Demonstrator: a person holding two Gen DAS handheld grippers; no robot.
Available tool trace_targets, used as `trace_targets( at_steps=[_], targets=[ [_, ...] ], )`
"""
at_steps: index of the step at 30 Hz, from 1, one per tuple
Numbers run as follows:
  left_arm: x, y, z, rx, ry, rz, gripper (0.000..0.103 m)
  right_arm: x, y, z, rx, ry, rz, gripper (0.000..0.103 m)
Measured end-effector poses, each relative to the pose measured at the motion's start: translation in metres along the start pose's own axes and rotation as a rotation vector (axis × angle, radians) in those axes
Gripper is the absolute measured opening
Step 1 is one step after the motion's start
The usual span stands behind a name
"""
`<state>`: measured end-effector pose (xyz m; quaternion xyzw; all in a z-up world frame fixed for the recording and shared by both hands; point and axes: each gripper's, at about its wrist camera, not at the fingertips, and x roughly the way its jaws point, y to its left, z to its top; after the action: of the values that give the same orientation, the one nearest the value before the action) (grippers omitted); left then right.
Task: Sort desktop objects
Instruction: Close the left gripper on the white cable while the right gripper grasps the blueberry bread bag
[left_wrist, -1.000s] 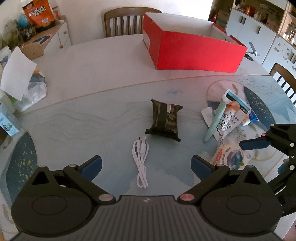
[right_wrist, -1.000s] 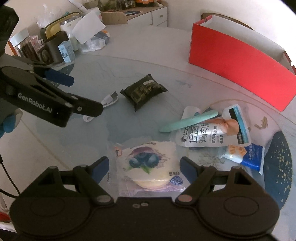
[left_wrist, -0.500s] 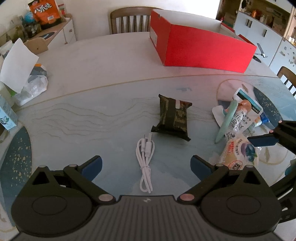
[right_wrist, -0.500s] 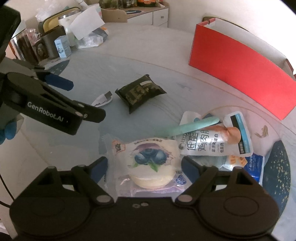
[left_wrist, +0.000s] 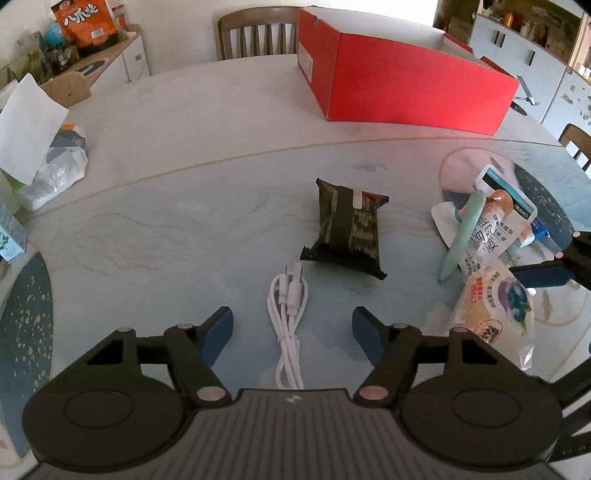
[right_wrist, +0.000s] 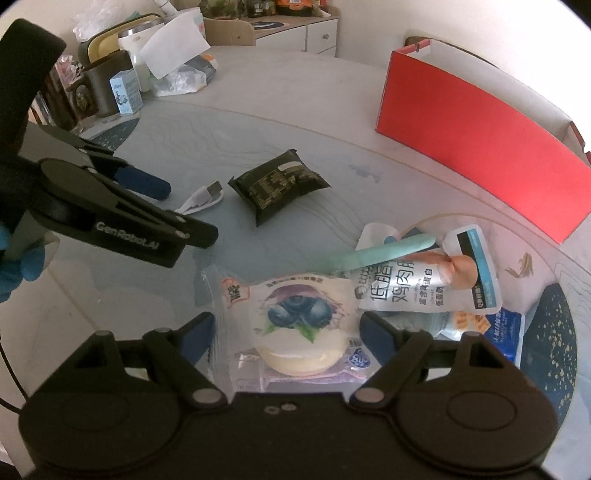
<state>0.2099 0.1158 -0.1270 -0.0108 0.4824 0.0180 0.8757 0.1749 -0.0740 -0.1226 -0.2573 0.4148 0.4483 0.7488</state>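
Observation:
A coiled white USB cable (left_wrist: 290, 321) lies on the glass table top between the fingers of my left gripper (left_wrist: 291, 328). Its jaws are closing, and the pads stand clear of the cable on both sides. My right gripper (right_wrist: 288, 330) is open around a blueberry bun packet (right_wrist: 295, 321) that lies flat on the table. A dark green snack packet (left_wrist: 347, 229) rests beyond the cable. To the right, a mint-green pen (right_wrist: 384, 251) lies across a silver food pouch (right_wrist: 399, 291). The open red box (left_wrist: 406, 85) stands at the back.
A blue packet (right_wrist: 506, 328) lies at the right of the pile. Jars, a small blue carton (right_wrist: 125, 92) and a plastic bag with white paper (left_wrist: 48, 155) crowd the table's left edge. A wooden chair (left_wrist: 255, 33) stands behind the table.
My left gripper has sunk towards the cable and its jaws have narrowed around it. The right gripper still sits over the blueberry packet.

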Motion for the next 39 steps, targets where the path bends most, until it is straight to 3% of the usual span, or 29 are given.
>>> trace_targets(
  at_steps=[5, 7, 10, 16, 18, 21, 39],
  targets=[
    [0.001, -0.004, 0.003, 0.023, -0.008, 0.021, 0.052, -0.001, -0.001, 0.001, 0.001, -0.002, 0.001, 0.084],
    [0.0, -0.004, 0.004, 0.021, -0.014, 0.028, 0.034, -0.001, -0.002, 0.001, 0.004, -0.006, -0.001, 0.084],
    [0.0, -0.004, 0.006, 0.014, -0.015, 0.03, 0.023, -0.003, -0.003, 0.001, 0.006, -0.009, -0.003, 0.084],
    [0.001, -0.004, 0.006, 0.006, -0.016, 0.03, 0.02, -0.011, -0.004, 0.001, -0.001, -0.029, -0.011, 0.078],
    [0.0, -0.005, 0.006, 0.002, -0.016, 0.03, 0.019, -0.013, -0.004, 0.001, -0.007, -0.034, -0.033, 0.058],
    [-0.001, -0.006, 0.005, 0.005, -0.015, 0.028, 0.019, -0.016, -0.008, 0.003, 0.008, -0.029, -0.014, 0.054],
    [-0.025, -0.013, 0.005, -0.015, -0.052, 0.013, 0.019, -0.04, -0.018, -0.003, 0.03, -0.074, -0.025, 0.051]
  ],
)
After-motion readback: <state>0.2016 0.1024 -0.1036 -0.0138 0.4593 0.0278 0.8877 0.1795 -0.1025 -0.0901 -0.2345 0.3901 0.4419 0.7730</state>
